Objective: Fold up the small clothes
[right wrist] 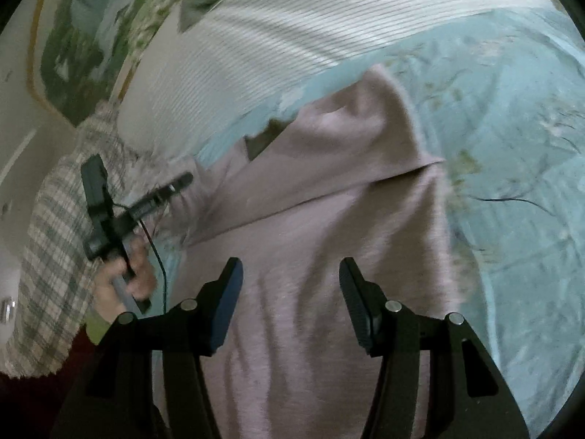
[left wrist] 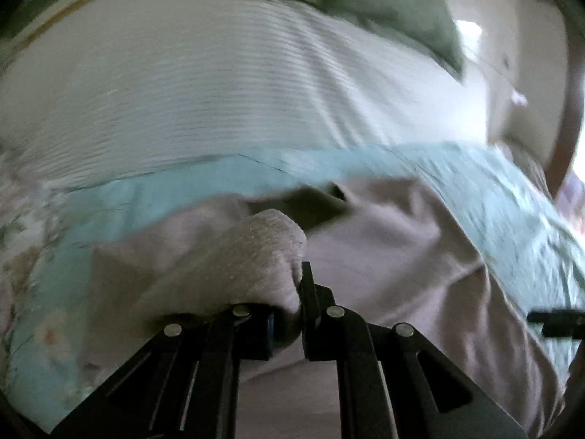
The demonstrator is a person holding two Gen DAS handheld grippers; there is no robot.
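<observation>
A pale mauve garment [right wrist: 329, 219] lies spread on a light blue floral bedsheet [right wrist: 512, 146], one part folded over itself. In the left wrist view my left gripper [left wrist: 292, 292] is shut on a bunched ribbed edge of the garment [left wrist: 248, 256] and holds it lifted. In the right wrist view my right gripper [right wrist: 290, 278] is open and empty just above the garment's near part. The left gripper [right wrist: 175, 186] also shows there at the left, held by a hand. The right gripper's tip [left wrist: 555, 322] peeks in at the right edge of the left wrist view.
A white ribbed blanket [left wrist: 219, 91] lies beyond the garment. A grey-green pillow [left wrist: 384, 3] sits at the far end. A plaid cloth [right wrist: 55, 256] hangs at the bed's left side. A green patterned wall or headboard [right wrist: 73, 55] is behind.
</observation>
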